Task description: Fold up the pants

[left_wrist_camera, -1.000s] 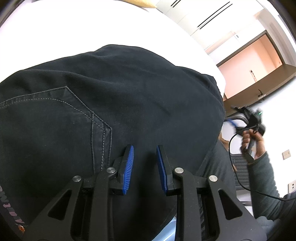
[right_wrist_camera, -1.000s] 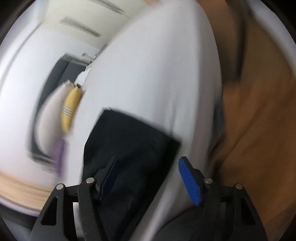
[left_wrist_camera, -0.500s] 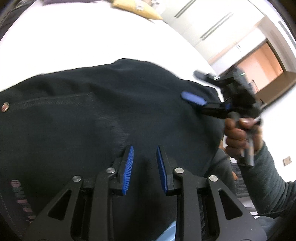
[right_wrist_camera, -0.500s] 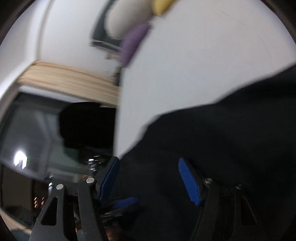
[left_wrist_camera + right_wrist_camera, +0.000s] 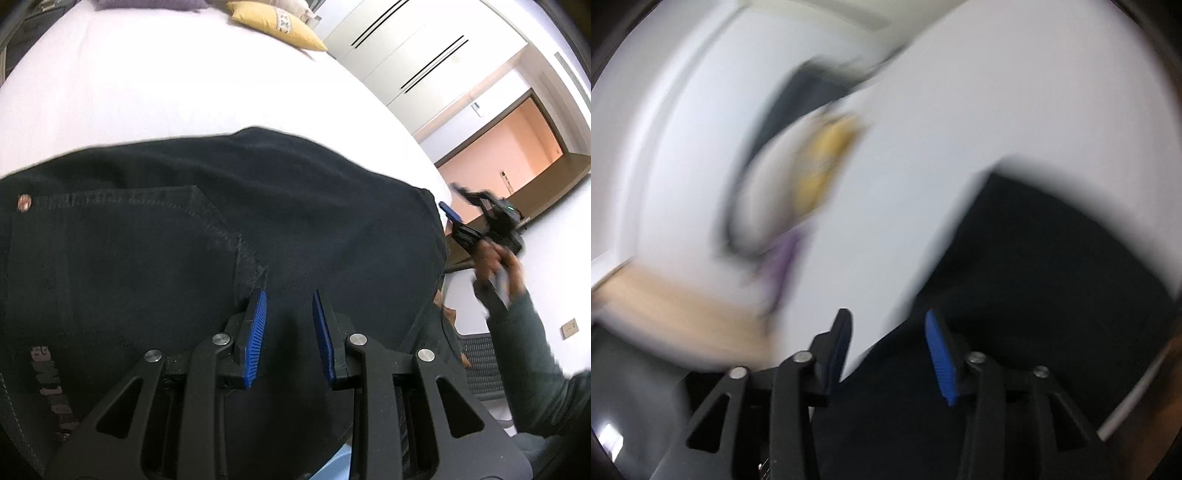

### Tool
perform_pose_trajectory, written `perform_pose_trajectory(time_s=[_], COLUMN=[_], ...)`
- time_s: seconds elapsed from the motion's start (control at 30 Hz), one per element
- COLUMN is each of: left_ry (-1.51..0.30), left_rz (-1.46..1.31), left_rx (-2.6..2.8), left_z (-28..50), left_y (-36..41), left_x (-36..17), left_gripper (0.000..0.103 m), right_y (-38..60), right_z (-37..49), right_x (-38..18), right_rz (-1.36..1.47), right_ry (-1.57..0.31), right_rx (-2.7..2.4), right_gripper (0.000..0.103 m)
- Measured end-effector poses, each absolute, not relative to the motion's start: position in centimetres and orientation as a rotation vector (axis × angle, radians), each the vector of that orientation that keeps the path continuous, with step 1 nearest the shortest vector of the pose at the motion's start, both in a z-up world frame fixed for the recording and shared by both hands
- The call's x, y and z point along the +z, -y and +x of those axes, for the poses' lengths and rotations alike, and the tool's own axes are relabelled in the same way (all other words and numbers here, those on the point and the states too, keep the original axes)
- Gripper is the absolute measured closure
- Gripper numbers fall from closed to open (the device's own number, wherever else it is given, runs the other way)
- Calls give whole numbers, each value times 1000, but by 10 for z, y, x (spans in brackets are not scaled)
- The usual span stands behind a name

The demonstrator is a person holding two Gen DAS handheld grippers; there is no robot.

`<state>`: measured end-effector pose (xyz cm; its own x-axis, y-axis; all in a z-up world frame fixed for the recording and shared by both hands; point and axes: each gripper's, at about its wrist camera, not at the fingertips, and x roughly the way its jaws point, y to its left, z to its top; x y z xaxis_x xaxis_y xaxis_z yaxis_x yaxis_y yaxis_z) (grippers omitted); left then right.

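Note:
The black pants [image 5: 258,206] lie folded on the white bed [image 5: 147,92], a back pocket with stitching and a rivet facing up. My left gripper [image 5: 290,314] hovers just over the near part of the pants, jaws open a little, nothing between them. My right gripper [image 5: 452,214] is seen in the left wrist view at the pants' right edge, held in a hand, away from the cloth. In the blurred right wrist view the right gripper [image 5: 886,332] is open and empty above the edge of the pants [image 5: 1034,277].
A yellow pillow [image 5: 277,26] and a purple pillow [image 5: 147,3] lie at the far end of the bed. White wardrobe doors [image 5: 424,55] and an orange doorway [image 5: 509,144] stand beyond the bed's right side.
The right gripper has swung back off the pants toward the bed's right edge and its jaws have narrowed. The left gripper has drifted slightly; the view now shows more of the bed.

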<state>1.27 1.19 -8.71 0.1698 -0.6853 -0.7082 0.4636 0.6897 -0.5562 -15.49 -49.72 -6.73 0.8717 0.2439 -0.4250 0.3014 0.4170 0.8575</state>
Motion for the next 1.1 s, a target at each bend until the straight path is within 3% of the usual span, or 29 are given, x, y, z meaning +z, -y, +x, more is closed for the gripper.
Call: perform_pose_trajectory(time_s=[0.07, 0.2, 0.27, 0.3, 0.33, 0.5, 0.57, 0.63, 0.73, 0.83, 0.97, 1.03, 1.1], left_ry=[-1124, -1141, -1148, -1155, -1166, -1169, -1169, -1172, -1162, -1161, -1176, -1188, -1191], left_rz=[-222, -178, -159, -153, -172, -184, -174, -176, -174, -160, -111, -118, -142], left_rx=[-836, -826, -814, -799, -799, -796, -791, -786, -787, -796, -795, -796, -797], left_z=[11, 6, 3, 3, 2, -3, 1, 3, 5, 6, 2, 2, 3], left_y=[-8, -1, -2, -6, -11, -16, -15, -15, -10, 1, 0, -6, -11], left_x=[-81, -81, -82, -84, -86, -90, -93, -94, -93, -90, -88, -90, -89], left_gripper=[78, 78, 78, 78, 78, 78, 78, 78, 78, 78, 78, 78, 78], right_y=[444, 389, 404, 419, 442, 558, 585, 590, 565, 516, 494, 512, 541], right_z=[-150, -138, -140, -145, -157, -245, -277, -298, -293, -248, -226, -233, -249], right_x=[-63, -101, -128, -138, -145, -152, -146, -129, -99, -88, -129, -150, -153], right_rz=[1134, 1183, 1246, 1279, 1296, 1350, 1351, 1328, 1309, 1275, 1316, 1378, 1374], right_ry=[-577, -694, -723, -702, -681, -469, -441, -397, -319, -371, -501, -481, -453], right_rx=[183, 340, 266, 254, 192, -174, -344, -403, -236, 30, 53, -1, -117], right_gripper=[36, 35, 51, 70, 80, 81, 78, 61, 48, 42, 42, 70, 74])
